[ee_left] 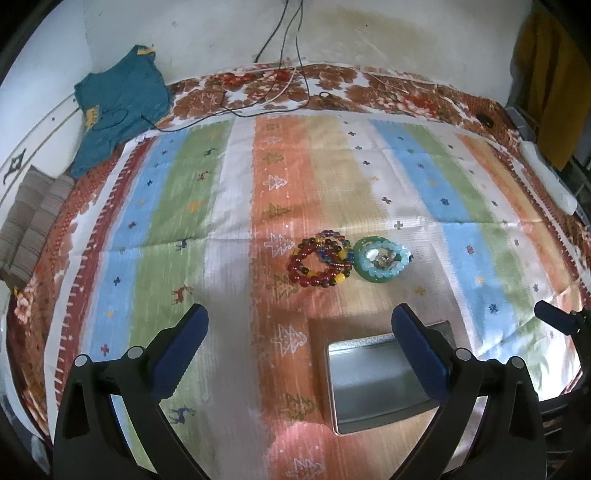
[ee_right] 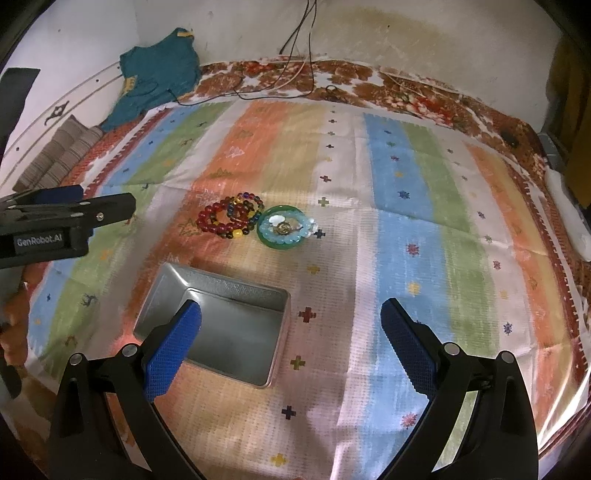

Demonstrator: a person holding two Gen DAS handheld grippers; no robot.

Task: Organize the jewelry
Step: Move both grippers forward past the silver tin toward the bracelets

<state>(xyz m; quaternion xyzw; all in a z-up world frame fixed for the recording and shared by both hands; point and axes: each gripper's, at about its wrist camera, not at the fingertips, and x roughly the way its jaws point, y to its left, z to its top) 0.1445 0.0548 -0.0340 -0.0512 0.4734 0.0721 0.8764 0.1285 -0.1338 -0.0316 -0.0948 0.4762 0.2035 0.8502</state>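
A striped cloth [ee_left: 229, 206] with small trees, deer and crosses covers nearly the whole surface, and a brown floral blanket [ee_left: 332, 83] shows beyond it along the 12 o'clock edge, against a stained wall [ee_left: 388, 33]. A teal shirt [ee_left: 118, 107] lies at 10 o'clock in the left wrist view, with dark cables [ee_left: 291, 55] running down the wall and across the blanket beside it.

An open metal tin [ee_right: 221, 325] sits on the cloth, empty as far as can be seen; in the right wrist view it lies at about 7 o'clock from the centre, partly behind a finger.

The left gripper [ee_left: 299, 347] has its blue pads spread wide with nothing between them, hovering over the cloth. The right gripper [ee_right: 291, 343] is likewise spread wide and holds nothing; its left pad overlaps the tin in view.

The jewelry lies in one cluster just past the tin, toward 12 o'clock. A green bangle [ee_right: 267, 238] holds a pale blue bead bracelet [ee_right: 295, 230] and some small pieces too blurred to tell. Touching it at 9 o'clock is a red bead bracelet [ee_right: 207, 221], with a mixed-colour bead bracelet [ee_right: 247, 201] overlapping it.
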